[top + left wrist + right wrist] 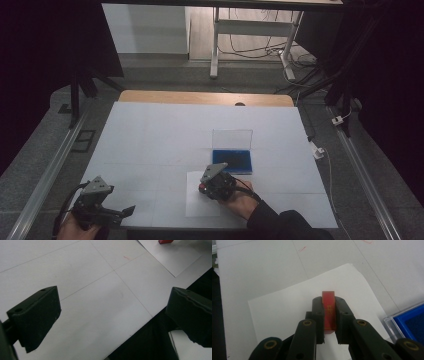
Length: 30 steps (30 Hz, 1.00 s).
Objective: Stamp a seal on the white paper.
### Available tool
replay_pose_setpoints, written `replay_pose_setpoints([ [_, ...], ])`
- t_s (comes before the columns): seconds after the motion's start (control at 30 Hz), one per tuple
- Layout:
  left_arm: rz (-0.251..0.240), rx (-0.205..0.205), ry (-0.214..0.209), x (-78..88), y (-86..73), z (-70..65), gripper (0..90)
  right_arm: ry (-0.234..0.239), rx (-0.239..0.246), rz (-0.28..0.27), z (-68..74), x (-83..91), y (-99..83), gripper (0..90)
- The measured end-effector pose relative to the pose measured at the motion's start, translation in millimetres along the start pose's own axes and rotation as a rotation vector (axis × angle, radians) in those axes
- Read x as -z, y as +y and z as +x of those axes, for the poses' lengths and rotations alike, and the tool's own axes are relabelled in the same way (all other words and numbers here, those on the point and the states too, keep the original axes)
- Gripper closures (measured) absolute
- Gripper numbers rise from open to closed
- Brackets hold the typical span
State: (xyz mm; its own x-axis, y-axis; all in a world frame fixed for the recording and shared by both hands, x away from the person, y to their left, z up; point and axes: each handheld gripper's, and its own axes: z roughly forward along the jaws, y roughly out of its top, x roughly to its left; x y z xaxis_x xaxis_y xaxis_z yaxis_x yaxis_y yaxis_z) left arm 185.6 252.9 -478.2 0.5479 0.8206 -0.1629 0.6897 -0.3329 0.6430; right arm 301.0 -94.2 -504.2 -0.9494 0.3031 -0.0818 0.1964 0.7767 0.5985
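A red block with faint gold markings point(329, 311) sat between the black jaws of the right gripper point(329, 315), over a white sheet of paper point(287, 305); beside it lay a clear case with a deep blue pad point(232, 160), while the pale grey desk point(150, 135), lined with thin seams, showed a tan wooden strip along its far edge

tongs point(329, 315) clamped on red block point(328, 310) | over paper sheet point(287, 307) | blue tray point(409, 322) right
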Motion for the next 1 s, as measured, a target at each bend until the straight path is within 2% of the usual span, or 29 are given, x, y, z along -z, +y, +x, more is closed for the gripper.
replay_pose_setpoints([
  [0.23,0.001,0.0,0.0,0.0,0.0,0.1,0.0,0.083,-0.1,-0.039,-14.3,-1.0,-6.0,80.2],
  [0.3,0.001,0.002,0.001,-0.1,0.0,0.0,0.0,0.071,-0.08,-0.036,-12.3,-1.0,-5.4,80.3],
  [0.43,0.003,0.0,0.002,-0.3,0.2,-0.2,0.0,0.018,-0.017,-0.018,-2.8,-0.5,-2.4,80.2],
  [0.5,0.004,0.0,0.002,-0.4,0.2,-0.3,0.0,0.015,-0.02,-0.013,-2.4,-0.4,-1.9,80.2],
  [0.6,0.004,0.0,0.002,-0.4,0.2,-0.2,0.0,0.071,-0.085,-0.036,-12.1,-1.0,-5.3,80.2],
  [0.7,0.004,0.0,0.002,-0.4,0.2,-0.1,0.0,0.101,-0.135,-0.052,-16.6,-1.4,-7.6,80.2],
  [0.77,0.004,-0.001,0.001,-0.5,0.3,-0.1,0.0,0.065,-0.071,-0.037,-11.7,-0.7,-6.1,80.2],
  [0.83,0.004,-0.002,0.001,-0.6,0.3,-0.3,0.0,0.038,-0.042,-0.031,-6.4,-0.6,-4.4,80.1],
  [0.87,0.004,-0.002,0.001,-0.6,0.4,-0.3,0.0,0.035,-0.037,-0.036,-6.0,-0.7,-4.5,80.1],
  [1.0,0.004,0.0,0.002,-0.4,0.2,0.0,0.0,0.062,-0.072,-0.043,-10.7,-0.4,-6.1,79.9],
])
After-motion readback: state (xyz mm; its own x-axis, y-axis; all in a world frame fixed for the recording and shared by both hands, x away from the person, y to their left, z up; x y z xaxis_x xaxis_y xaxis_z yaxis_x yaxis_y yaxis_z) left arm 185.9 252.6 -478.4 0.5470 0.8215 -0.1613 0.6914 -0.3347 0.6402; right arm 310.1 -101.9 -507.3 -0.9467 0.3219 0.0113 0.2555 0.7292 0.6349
